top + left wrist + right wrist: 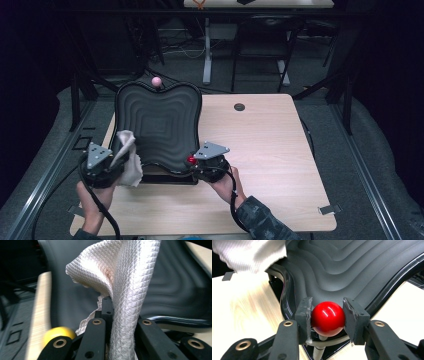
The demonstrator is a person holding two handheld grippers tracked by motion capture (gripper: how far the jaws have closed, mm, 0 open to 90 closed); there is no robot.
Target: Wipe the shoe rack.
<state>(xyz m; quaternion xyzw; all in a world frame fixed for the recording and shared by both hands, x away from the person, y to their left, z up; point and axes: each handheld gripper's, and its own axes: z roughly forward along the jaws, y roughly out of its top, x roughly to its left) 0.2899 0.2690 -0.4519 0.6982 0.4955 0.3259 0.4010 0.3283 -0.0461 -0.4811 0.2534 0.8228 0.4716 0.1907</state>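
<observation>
A black board [160, 125] with wavy ridges lies on the wooden table [270, 150]. My left gripper [116, 162] is at the board's near left edge, shut on a white waffle-weave cloth [127, 155]. In the left gripper view the cloth [130, 277] rises between the closed jaws of the left gripper [111, 307] and hangs in front of the board [175, 290]. My right gripper [195, 162] is at the near right corner, shut on a red ball knob [191, 160]. In the right gripper view both pads of the right gripper [327, 315] press the red ball [327, 318] on its stem.
A pink ball [156, 81] stands at the board's far edge. A yellow ball [58, 333] shows low beside the left jaws. A black grommet [239, 107] sits in the tabletop at the back. Bare wood lies to the right of the board.
</observation>
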